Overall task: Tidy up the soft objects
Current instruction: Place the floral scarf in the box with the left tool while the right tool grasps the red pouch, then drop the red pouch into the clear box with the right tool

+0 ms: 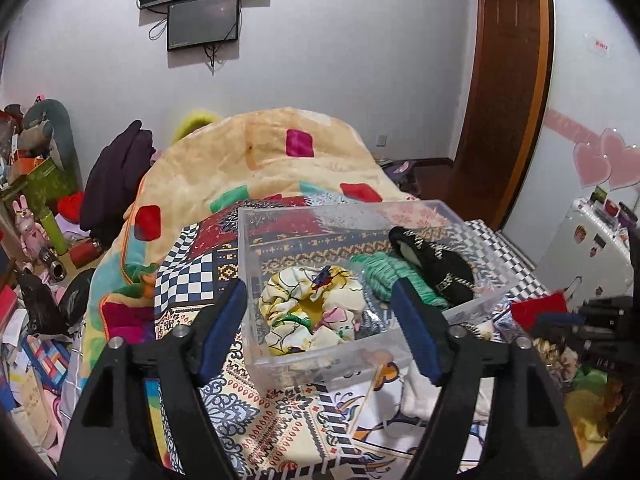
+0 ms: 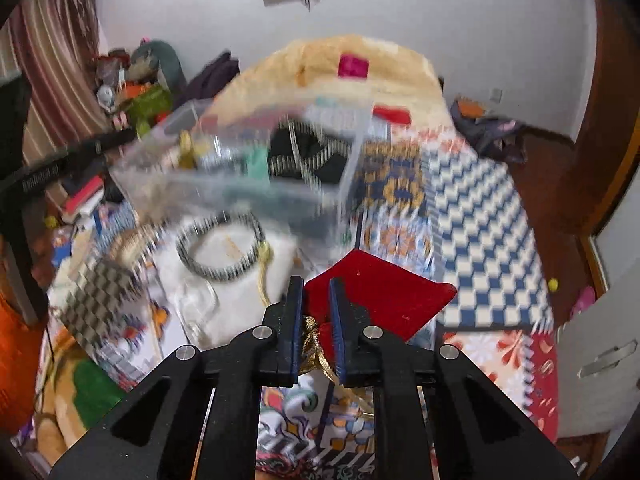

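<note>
Patterned bedding (image 1: 304,420) covers the work surface, with a heaped blanket (image 1: 248,168) beyond it. My left tongs (image 1: 316,320) stand spread wide and empty, just short of the near wall of the clear plastic box (image 1: 256,312), which lies dead ahead of them. Inside the box sit a yellow floral scrunchie (image 1: 312,308), a green knitted piece (image 1: 384,276) and a black trimmed item (image 1: 436,260). My right tongs (image 2: 316,320) are closed on a red velvet pouch (image 2: 380,292), with its gold cord (image 2: 316,344) bunched between the blades. From the right tongs the box (image 2: 248,184) lies ahead and to the left, apparently tilted, though heavy blur makes that uncertain. A beaded loop (image 2: 220,248) lies between them on the bedding. The right tongs carry the item, so I judge the coming move runs forward-left to the box opening, while the left tongs are nearer to steady it.
</note>
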Action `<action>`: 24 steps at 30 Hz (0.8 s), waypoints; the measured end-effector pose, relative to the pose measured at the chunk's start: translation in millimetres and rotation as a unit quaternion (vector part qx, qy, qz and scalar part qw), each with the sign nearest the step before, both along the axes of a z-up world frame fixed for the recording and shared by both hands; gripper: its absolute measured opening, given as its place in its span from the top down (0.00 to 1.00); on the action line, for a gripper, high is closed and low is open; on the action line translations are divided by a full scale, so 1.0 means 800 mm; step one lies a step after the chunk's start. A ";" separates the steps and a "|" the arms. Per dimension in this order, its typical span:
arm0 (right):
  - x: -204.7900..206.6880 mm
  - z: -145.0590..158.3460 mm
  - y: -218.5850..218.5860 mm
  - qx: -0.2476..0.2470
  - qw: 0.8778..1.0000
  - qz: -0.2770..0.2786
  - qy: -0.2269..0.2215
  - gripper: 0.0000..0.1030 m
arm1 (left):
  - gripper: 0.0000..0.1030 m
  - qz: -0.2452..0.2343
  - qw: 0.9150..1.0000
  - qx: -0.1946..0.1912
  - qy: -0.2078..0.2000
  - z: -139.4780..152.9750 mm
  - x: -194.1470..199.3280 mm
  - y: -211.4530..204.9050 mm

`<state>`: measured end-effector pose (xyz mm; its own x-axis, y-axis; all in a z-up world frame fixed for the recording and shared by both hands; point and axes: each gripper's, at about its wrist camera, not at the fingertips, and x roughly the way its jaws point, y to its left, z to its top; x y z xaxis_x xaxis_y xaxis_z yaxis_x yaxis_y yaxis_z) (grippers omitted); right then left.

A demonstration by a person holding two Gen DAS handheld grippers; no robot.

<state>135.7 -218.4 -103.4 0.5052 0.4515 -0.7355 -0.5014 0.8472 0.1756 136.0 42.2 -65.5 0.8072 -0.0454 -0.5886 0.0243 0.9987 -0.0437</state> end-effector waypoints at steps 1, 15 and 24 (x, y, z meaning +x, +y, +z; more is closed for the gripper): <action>0.001 0.011 0.000 0.007 1.000 0.001 -0.011 0.89 | 0.24 -0.001 1.000 -0.003 -0.001 0.000 -0.001 0.002; 0.065 0.072 0.099 0.056 0.992 0.046 -0.103 0.89 | 0.15 -0.004 1.000 0.007 -0.004 -0.013 -0.020 -0.002; 0.096 0.028 0.140 0.033 0.996 0.068 -0.037 0.84 | 0.13 -0.013 0.999 0.031 0.012 -0.040 -0.022 -0.019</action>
<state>212.8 -106.4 -81.0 0.4874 0.5663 -0.6647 -0.6252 0.7577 0.1871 118.6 27.2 -97.2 0.7913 -0.0293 -0.6108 0.0499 0.9986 0.0167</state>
